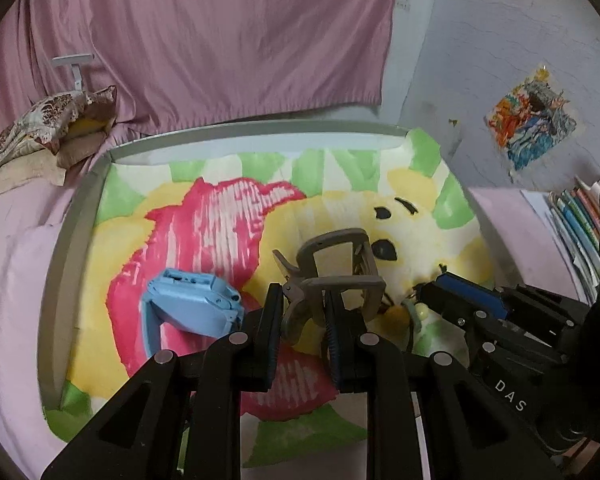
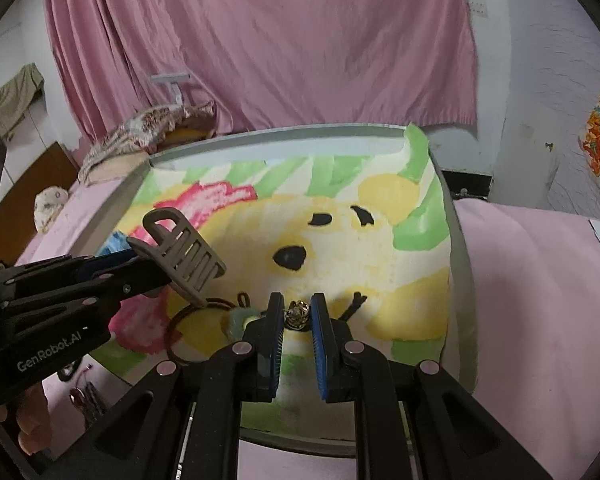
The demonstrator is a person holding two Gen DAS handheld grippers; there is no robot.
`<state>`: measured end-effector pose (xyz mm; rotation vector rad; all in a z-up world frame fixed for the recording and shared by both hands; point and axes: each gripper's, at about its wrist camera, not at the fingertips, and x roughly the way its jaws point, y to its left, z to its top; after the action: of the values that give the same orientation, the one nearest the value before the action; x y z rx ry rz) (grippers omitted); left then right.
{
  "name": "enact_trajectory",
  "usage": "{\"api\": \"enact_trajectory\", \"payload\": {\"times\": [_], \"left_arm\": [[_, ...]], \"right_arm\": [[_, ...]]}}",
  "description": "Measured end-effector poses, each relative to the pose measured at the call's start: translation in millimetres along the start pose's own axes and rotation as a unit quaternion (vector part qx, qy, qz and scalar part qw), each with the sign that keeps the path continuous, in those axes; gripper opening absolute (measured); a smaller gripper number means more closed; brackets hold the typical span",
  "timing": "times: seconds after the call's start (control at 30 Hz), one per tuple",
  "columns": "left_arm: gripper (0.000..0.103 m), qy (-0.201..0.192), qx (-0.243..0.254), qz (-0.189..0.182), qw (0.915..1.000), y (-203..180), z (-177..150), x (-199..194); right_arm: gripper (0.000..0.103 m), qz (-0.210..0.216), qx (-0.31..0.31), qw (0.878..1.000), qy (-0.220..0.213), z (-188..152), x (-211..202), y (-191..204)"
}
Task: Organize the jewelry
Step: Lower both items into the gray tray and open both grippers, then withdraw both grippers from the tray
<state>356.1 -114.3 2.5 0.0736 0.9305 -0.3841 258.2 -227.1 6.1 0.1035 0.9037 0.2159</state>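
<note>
My left gripper (image 1: pixel 304 316) is shut on a grey-brown claw hair clip (image 1: pixel 332 268), held just above the cartoon-print cloth in a grey tray (image 1: pixel 80 216). A light blue box (image 1: pixel 192 304) lies left of it. From the right wrist view the same clip (image 2: pixel 188 256) sticks out of the left gripper (image 2: pixel 156 268). My right gripper (image 2: pixel 297 316) is shut on a small gold trinket (image 2: pixel 297 312) low over the cloth. A dark hair tie (image 2: pixel 180 320) with a fuzzy green-yellow bobble (image 2: pixel 236 320) lies left of it, a black hairpin (image 2: pixel 354 304) right of it.
The tray rim (image 2: pixel 456 240) sits on a pink bedsheet (image 2: pixel 520 300). Pillows (image 1: pixel 48 128) lie at the far left, books (image 1: pixel 580 220) at the right. A pink curtain hangs behind. A hand (image 2: pixel 32 420) holds the left gripper; small items (image 2: pixel 80 396) lie on the sheet.
</note>
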Motion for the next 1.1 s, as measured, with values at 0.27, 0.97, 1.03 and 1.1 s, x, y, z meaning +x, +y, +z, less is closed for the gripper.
{"api": "enact_trajectory", "payload": {"times": [0.27, 0.97, 1.03, 1.1], "left_arm": [[0.018, -0.002, -0.020, -0.010, 0.9998, 3.3, -0.7, -2.6], [0.080, -0.214, -0.051, -0.009, 0.9753, 9.3, -64.2, -128.8], [0.087, -0.230, -0.047, -0.002, 0.9720, 9.5, -74.5, -138.2], [0.091, -0.247, -0.044, 0.007, 0.9679, 9.4, -86.6, -148.7]], "right_arm": [[0.015, 0.002, 0.000, 1.000, 0.010, -0.3, 2.3, 0.2], [0.100, -0.009, 0.008, 0.981, -0.193, -39.0, -105.9, 17.4], [0.103, -0.010, 0.004, 0.977, -0.212, -47.4, -114.2, 22.3], [0.103, -0.009, 0.005, 0.975, -0.221, -53.2, -119.5, 25.9]]}}
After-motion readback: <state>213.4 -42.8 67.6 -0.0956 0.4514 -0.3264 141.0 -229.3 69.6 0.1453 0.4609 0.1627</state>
